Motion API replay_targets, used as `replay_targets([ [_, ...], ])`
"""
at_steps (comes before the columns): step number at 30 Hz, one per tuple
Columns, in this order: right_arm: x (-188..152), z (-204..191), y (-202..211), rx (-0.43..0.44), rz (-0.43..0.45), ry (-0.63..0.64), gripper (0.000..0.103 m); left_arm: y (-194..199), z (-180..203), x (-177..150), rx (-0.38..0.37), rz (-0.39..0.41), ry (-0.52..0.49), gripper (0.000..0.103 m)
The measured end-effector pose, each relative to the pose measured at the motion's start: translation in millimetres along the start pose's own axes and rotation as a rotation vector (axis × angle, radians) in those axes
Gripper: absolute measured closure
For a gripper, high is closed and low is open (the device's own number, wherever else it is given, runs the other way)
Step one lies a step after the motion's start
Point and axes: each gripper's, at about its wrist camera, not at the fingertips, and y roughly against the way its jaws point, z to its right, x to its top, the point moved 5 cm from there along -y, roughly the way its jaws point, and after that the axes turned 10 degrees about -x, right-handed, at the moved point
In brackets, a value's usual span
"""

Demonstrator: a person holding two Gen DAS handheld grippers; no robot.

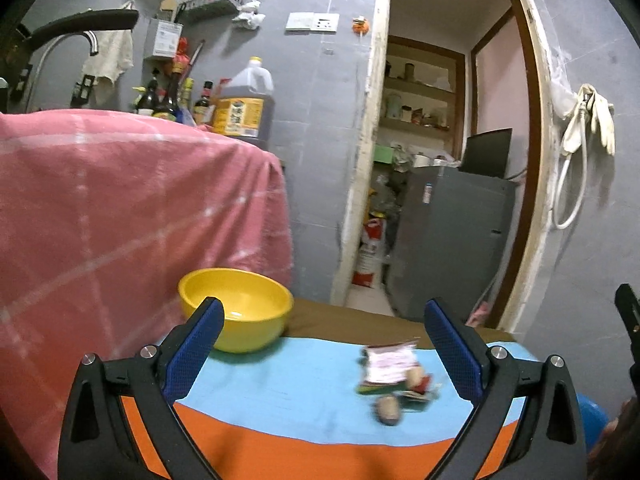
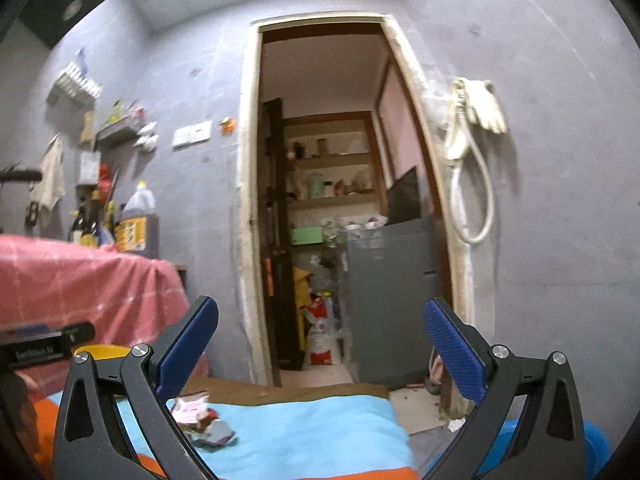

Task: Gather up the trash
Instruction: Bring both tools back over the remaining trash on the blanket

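Left wrist view is showing the left gripper (image 1: 324, 344) standing wide, its blue pads (image 1: 198, 348) gripping nothing. Its last two readings match, so the jaws are sitting fully spread rather than widening. Between and beyond them the trash (image 1: 394, 380) is lying on the blue band of the striped cloth (image 1: 288, 384): a blurred pink-and-white wrapper with smaller scraps and a brownish round piece just beside it. A yellow bowl (image 1: 236, 314) is resting on the same cloth, to the left of the trash and well apart from it, partly hidden behind the left finger. A pink checked cover (image 1: 120, 208) is draping something bulky at the left, rising right behind the bowl. Nothing is lying between the open jaws and the trash.

Only this view is showing the faucet (image 1: 68, 46) and the bowl's inside clearly; the big oil jug (image 1: 244, 108) and dark bottles are standing behind the pink cover.

Right wrist view is looking higher, toward the doorway (image 2: 320, 200) and the grey cabinet (image 2: 390, 300) beyond it. The right gripper (image 2: 320, 354) is likewise spread wide and holding nothing. Here the trash (image 2: 200, 416) is sitting low at the left, just beside the gripper's left finger, which is covering part of it. This view alone is showing the ceiling, and a black part of the other gripper's body at the left edge. White gloves (image 2: 486, 106) and a hose loop are hanging on the wall right of the door.
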Motion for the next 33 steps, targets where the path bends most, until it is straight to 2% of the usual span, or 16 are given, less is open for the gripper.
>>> replay_targets([
  [6,-23,-49,-21,0.107,-0.094,0.091,0.0,-5,-22,-6,0.014,-0.017,-0.036,0.005],
  [9,-36,-67,-33,0.119,-0.165,0.16,0.0,-15,-29,-12,-0.007,-0.048,-0.051,0.005],
  [13,-53,-81,-47,0.106,-0.27,0.248,0.0,-40,-33,-25,-0.074,-0.161,-0.046,0.005],
  [17,-72,-90,-66,0.121,-0.412,0.299,0.0,-66,-34,-38,-0.13,-0.268,0.0,0.005],
  [20,-85,-91,-78,0.136,-0.517,0.305,0.0,-83,-34,-45,-0.172,-0.335,0.048,0.005],
  [24,-97,-81,-91,0.149,-0.625,0.253,0.0,-106,-30,-53,-0.24,-0.436,0.117,0.007],
  [26,-101,-75,-98,0.141,-0.671,0.219,0.002,-117,-25,-56,-0.28,-0.479,0.149,0.012],
  [27,-103,-73,-100,0.14,-0.69,0.205,0.005,-123,-22,-58,-0.297,-0.506,0.151,0.019],
  [28,-105,-72,-102,0.141,-0.705,0.196,0.007,-128,-18,-59,-0.305,-0.535,0.145,0.031],
  [33,-116,-75,-107,0.178,-0.784,0.187,0.019,-149,-7,-70,-0.352,-0.62,0.144,0.053],
])
